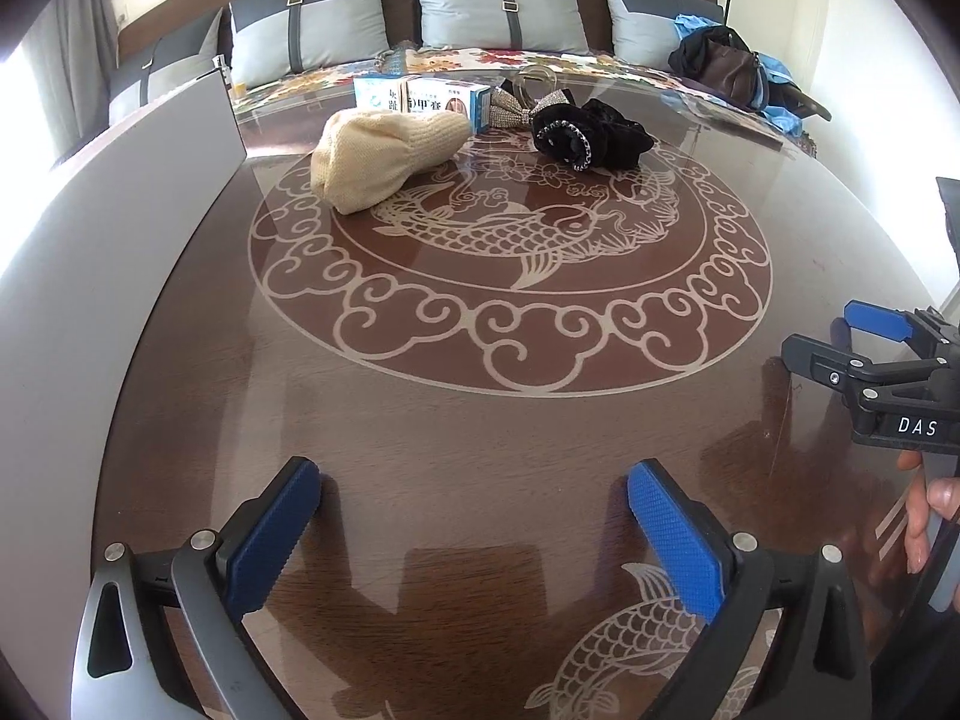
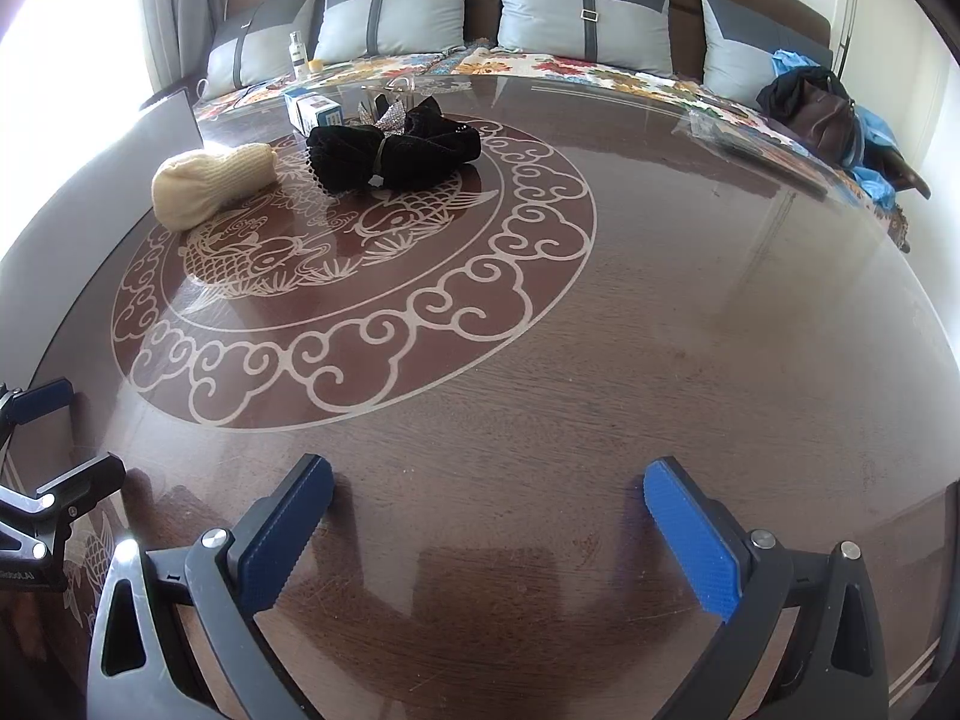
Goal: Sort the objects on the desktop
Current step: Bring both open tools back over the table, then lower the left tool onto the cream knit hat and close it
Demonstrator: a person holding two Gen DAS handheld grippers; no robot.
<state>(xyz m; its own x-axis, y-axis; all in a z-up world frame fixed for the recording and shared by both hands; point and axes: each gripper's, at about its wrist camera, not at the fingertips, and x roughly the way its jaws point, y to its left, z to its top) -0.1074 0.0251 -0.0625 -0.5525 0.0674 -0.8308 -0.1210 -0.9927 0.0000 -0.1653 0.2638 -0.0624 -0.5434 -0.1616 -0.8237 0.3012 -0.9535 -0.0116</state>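
Presently on bench (image 1: 480, 420): cream knit item (image 1: 384, 159), black velvet scrunchie (image 1: 591, 135), rhinestone bow (image 1: 519, 102), small box (image 1: 420, 97), clustered at far side. Left hand-held gripper (image 1: 474, 531) and right hand-held gripper (image 2: 489, 534): both spread wide, holding nothing, near edge.

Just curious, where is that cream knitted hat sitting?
The cream knitted hat lies on the far left of the table's fish medallion, beside the black scrunchie.

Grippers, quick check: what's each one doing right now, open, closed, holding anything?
Left gripper: open, holding nothing, above the brown patterned table.
Right gripper: open, holding nothing.
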